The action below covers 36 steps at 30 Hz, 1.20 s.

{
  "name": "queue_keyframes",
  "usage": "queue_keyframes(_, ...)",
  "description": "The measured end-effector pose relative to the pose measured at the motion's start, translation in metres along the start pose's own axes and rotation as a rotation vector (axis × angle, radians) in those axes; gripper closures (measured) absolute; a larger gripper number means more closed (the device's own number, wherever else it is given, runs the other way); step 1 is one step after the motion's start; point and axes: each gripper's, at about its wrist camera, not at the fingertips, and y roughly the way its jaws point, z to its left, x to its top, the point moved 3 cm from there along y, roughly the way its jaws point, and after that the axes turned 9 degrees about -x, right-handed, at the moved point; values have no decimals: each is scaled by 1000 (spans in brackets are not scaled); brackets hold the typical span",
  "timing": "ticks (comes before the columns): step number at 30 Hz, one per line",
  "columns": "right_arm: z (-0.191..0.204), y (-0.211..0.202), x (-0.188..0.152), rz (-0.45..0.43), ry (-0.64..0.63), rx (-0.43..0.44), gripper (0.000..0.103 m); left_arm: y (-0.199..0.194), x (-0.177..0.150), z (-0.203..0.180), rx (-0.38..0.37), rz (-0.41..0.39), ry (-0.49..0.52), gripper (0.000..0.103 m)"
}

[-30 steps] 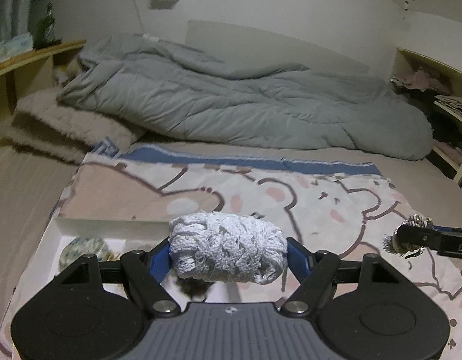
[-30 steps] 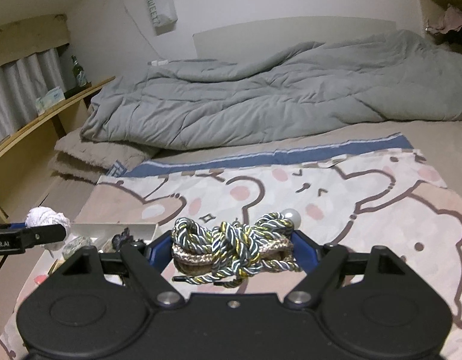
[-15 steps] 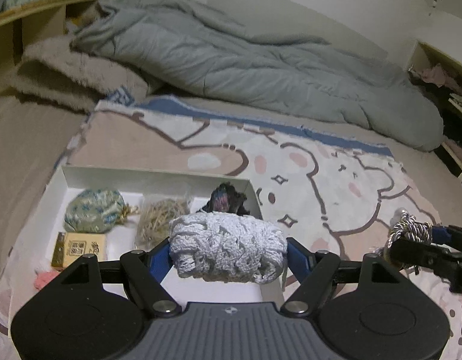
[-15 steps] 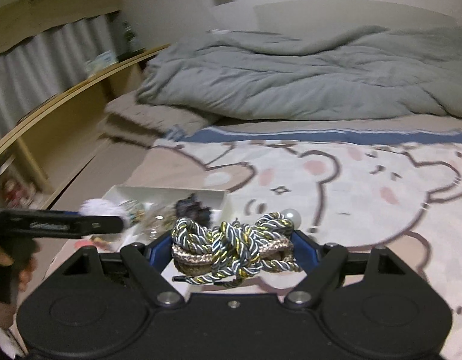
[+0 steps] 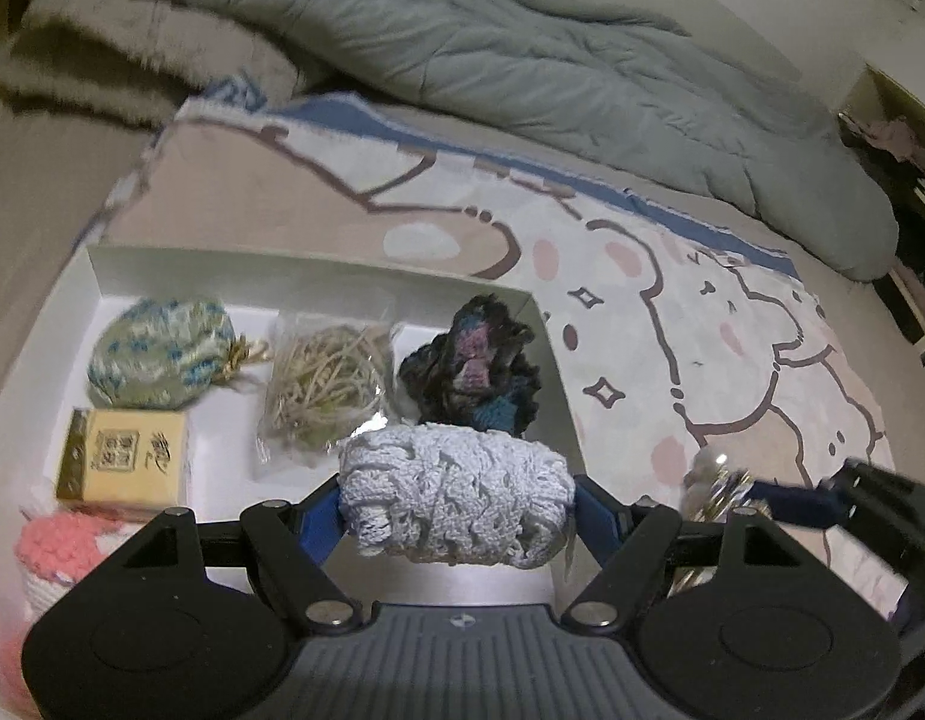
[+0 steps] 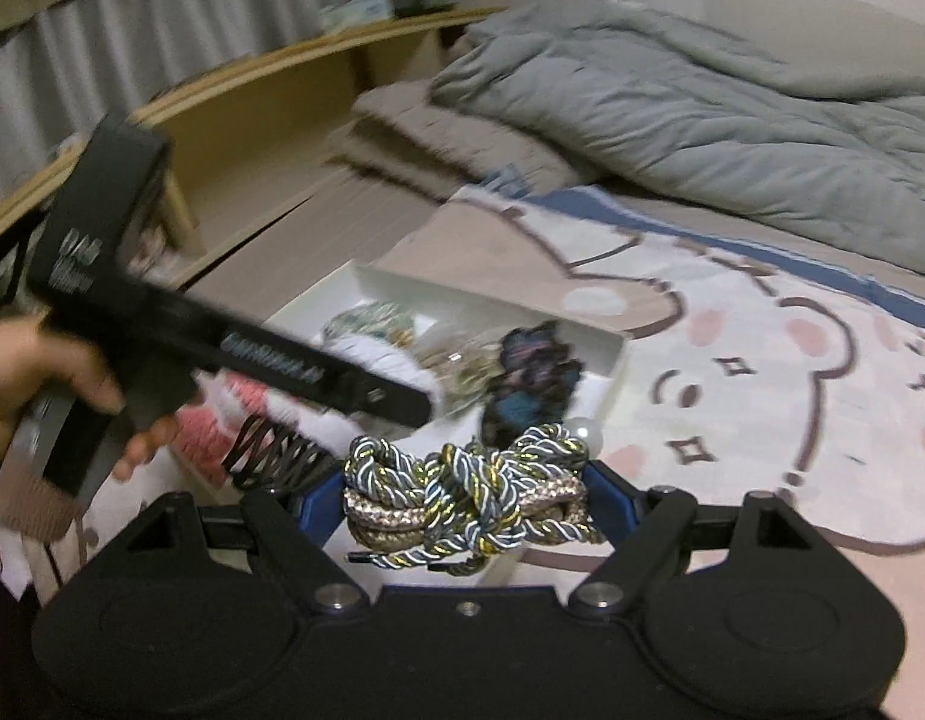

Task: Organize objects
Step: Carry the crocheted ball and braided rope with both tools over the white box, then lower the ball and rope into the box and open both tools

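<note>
My left gripper (image 5: pixel 456 501) is shut on a pale crocheted bundle (image 5: pixel 462 480) and hangs over the near right part of a white open box (image 5: pixel 318 267). The box holds a green patterned pouch (image 5: pixel 159 354), a gold packet (image 5: pixel 123 456), a bag of straw-like fibre (image 5: pixel 324 384) and a dark crocheted piece (image 5: pixel 471 360). My right gripper (image 6: pixel 468 501) is shut on a knotted bundle of twisted cord (image 6: pixel 462 492) with a pearl bead, just right of the box (image 6: pixel 480 297). In the right wrist view the left gripper (image 6: pixel 366 396) crosses above the box.
The box lies on a bear-print blanket (image 5: pixel 672 360) on a bed, with a grey duvet (image 5: pixel 522 48) behind. A pink crocheted item (image 5: pixel 60 546) sits at the box's near left, a black coiled tie (image 6: pixel 270 456) beside it. A hand (image 6: pixel 36 372) holds the left gripper. A wooden shelf (image 6: pixel 282 72) runs along the left.
Both grippers have sunk and tipped down toward the box, each keeping its bundle. The right one has swung left, and the left gripper now stretches across its view.
</note>
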Motion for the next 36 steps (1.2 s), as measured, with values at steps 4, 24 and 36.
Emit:
queue_keyframes(4, 15, 15, -3, 39, -36, 51, 20, 11, 1, 9, -2, 24, -44, 25)
queue_keyframes(24, 36, 43, -10, 131, -158, 51, 9, 22, -4, 22, 72, 59, -59, 2)
queue_keyframes(36, 27, 33, -4, 99, -109, 22, 8, 1, -7, 13, 78, 19, -41, 1)
